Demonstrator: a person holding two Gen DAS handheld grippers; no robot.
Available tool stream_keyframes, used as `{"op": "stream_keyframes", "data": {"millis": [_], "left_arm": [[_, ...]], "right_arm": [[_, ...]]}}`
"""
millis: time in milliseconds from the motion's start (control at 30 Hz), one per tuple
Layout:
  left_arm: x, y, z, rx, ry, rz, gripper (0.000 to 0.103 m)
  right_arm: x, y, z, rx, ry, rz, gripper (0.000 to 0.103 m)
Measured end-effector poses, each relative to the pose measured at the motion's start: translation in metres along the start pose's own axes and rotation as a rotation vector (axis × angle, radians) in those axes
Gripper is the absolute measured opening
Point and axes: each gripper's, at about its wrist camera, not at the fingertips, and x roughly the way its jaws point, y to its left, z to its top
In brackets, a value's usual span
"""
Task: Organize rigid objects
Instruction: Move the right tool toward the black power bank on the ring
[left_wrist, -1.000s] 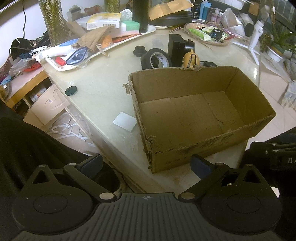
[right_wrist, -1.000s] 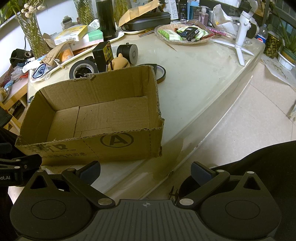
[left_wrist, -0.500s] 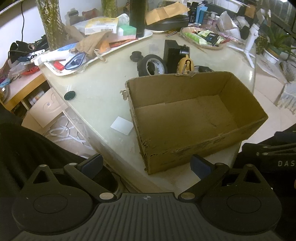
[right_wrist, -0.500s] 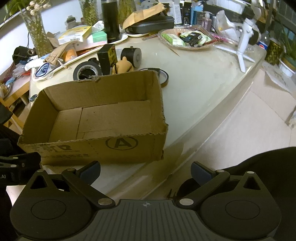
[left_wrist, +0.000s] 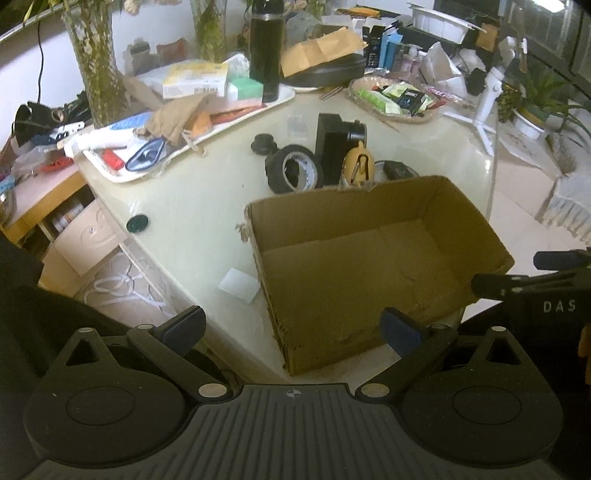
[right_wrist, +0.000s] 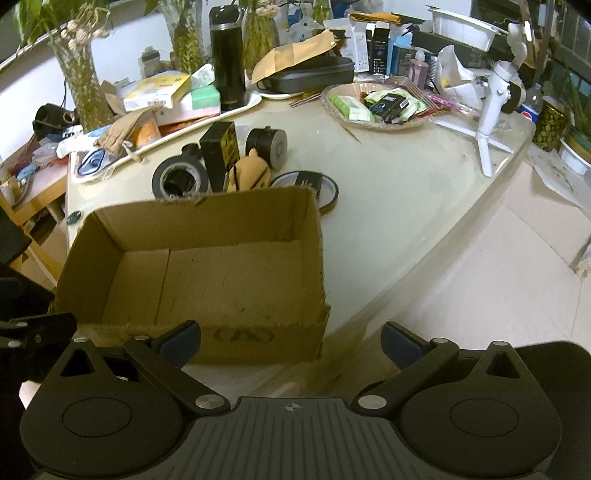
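An empty open cardboard box (left_wrist: 369, 266) (right_wrist: 207, 273) sits at the near edge of the pale table (left_wrist: 192, 199). Behind it stand a black tape roll (left_wrist: 293, 173) (right_wrist: 181, 181), a black box (left_wrist: 332, 147) (right_wrist: 218, 151), a yellow toy (left_wrist: 358, 166) (right_wrist: 248, 170), a black cylinder (right_wrist: 267, 146) and a thin tape ring (right_wrist: 314, 186). My left gripper (left_wrist: 291, 328) is open and empty, in front of the box's near left corner. My right gripper (right_wrist: 291, 341) is open and empty, in front of the box's near wall.
A white tray (left_wrist: 110, 173) of clutter and a black bottle (left_wrist: 266, 51) lie at the back left. A basket of packets (right_wrist: 373, 107) and a white tripod (right_wrist: 487, 110) stand at the back right. A small dark cap (left_wrist: 137, 223) and a white card (left_wrist: 238, 285) lie left of the box.
Both grippers have risen and tilted a little, so the box sits lower in both views. Nothing on the table has moved. Both grippers stay open.
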Motion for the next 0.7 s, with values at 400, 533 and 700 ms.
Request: {"op": "stream_keyframes", "data": {"millis": [400, 533, 700], "left_arm": [[0.007, 0.011, 0.021, 0.002, -0.021, -0.026, 0.103], [0.009, 0.013, 0.030, 0.024, -0.041, -0.017, 0.103], [0.015, 0.020, 0.041, 0.007, -0.049, -0.025, 0.103]], "right_arm": [[0.010, -0.013, 0.030, 0.012, -0.034, 0.019, 0.103], [0.016, -0.021, 0.038, 0.039, -0.041, 0.019, 0.103], [0.025, -0.030, 0.046, 0.071, -0.044, 0.034, 0.103]]}}
